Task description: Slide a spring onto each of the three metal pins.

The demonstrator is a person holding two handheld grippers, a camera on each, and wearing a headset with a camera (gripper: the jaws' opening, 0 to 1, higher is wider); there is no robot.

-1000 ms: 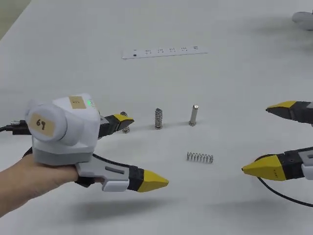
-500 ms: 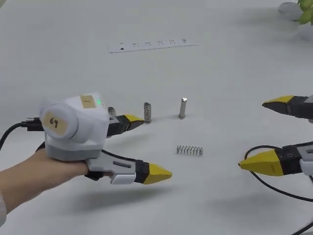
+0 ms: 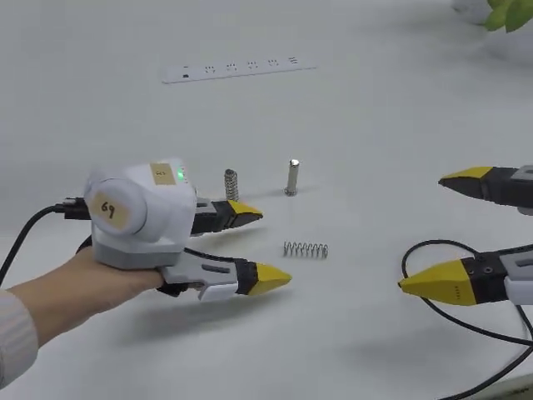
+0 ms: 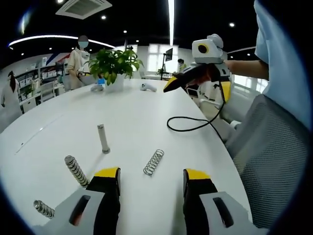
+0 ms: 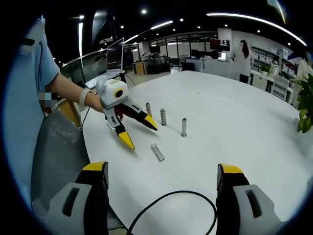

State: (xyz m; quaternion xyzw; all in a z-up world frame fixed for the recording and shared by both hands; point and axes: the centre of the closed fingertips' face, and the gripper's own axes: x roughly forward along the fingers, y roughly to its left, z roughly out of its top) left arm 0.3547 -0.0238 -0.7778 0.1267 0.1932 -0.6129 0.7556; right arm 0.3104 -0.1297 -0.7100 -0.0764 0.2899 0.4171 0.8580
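Plainly, the left claw (image 3: 265, 246) and right claw (image 3: 430, 232) both gaped empty. The loose spring (image 3: 306, 249) lay flat on the counter (image 3: 350, 100) near the bare pin (image 3: 292, 177); pinched off-centre it might roll off, or a sweep might topple that pin.

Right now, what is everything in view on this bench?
Table: one, white, underneath.
Bare pin: one, silver, upright mid-table.
Sprung pin: one, silver, beside the bare pin.
Second sprung pin: one, silver, next along.
Loose spring: one, silver, lying before the pins.
Power strip: one, white, far side.
Plant: one, green, far corner.
Cable: one, black, by the right hand-held gripper.
Left hand-held gripper: one, yellow-tipped, open.
Right hand-held gripper: one, yellow-tipped, open.
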